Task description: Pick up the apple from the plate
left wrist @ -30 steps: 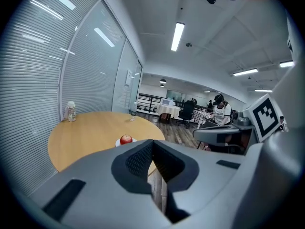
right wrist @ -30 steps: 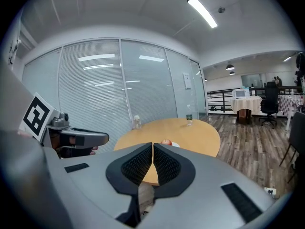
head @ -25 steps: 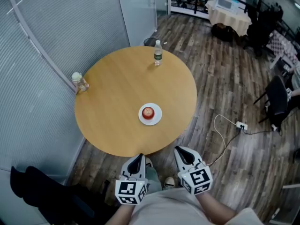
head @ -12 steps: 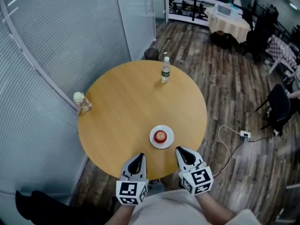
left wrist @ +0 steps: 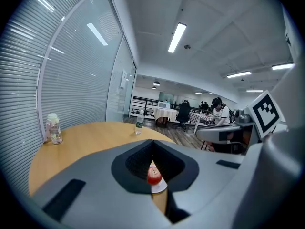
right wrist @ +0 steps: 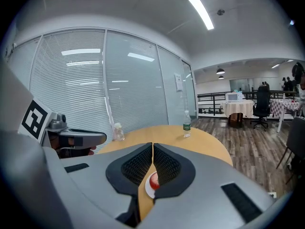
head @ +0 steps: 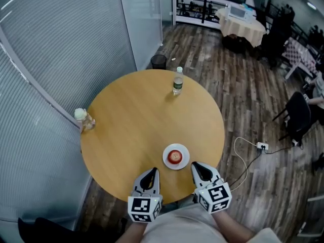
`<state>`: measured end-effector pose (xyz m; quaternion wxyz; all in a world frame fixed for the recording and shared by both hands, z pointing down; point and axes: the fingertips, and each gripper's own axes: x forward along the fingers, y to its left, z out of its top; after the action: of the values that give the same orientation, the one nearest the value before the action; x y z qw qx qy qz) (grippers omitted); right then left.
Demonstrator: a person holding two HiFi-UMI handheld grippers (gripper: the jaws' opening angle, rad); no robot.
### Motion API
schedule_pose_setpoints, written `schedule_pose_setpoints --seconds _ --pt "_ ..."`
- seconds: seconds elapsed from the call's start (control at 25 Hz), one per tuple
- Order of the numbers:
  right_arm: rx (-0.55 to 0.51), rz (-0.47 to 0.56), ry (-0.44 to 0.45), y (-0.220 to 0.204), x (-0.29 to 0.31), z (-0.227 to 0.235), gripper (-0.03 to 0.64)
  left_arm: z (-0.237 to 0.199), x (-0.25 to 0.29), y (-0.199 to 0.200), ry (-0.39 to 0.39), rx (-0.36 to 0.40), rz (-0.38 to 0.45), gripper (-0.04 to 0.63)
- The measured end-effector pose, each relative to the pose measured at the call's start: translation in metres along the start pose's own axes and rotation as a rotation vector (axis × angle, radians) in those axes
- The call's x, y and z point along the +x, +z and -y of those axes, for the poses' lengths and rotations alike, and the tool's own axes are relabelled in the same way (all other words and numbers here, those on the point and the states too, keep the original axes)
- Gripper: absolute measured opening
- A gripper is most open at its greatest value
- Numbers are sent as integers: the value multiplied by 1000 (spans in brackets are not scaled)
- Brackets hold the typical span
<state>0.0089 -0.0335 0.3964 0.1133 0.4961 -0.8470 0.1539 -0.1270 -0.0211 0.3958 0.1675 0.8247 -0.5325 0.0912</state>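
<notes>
A red apple (head: 175, 156) sits on a small white plate (head: 167, 162) near the front edge of the round wooden table (head: 131, 130). My left gripper (head: 150, 173) hovers over the table's near rim, a short way left of the plate, with its jaws shut and empty. My right gripper (head: 196, 168) is just right of the plate, also shut with nothing in it. In the left gripper view the apple (left wrist: 154, 175) shows beyond the closed jaws of the left gripper (left wrist: 153, 144). In the right gripper view the apple (right wrist: 153, 181) lies just past the right gripper (right wrist: 152, 145).
A clear water bottle (head: 177, 81) stands at the table's far side. A small bottle (head: 83, 119) is at its left edge by the blinds. A black bin (head: 158, 61) is behind the table. Chairs and a cable (head: 248, 151) lie to the right on the wood floor.
Both grippers have come forward from short of the table to its near edge. The plate with the apple is now close between them.
</notes>
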Motion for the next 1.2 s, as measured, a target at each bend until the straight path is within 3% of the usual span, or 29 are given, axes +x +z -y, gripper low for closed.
schedule_pose_setpoints --seconds 0.4,1.2 --pt "-22 -20 66 17 23 22 32 3 25 7 55 -23 -17 3" --pt "4 -78 65 -2 29 56 32 23 56 -10 18 -31 -63 3"
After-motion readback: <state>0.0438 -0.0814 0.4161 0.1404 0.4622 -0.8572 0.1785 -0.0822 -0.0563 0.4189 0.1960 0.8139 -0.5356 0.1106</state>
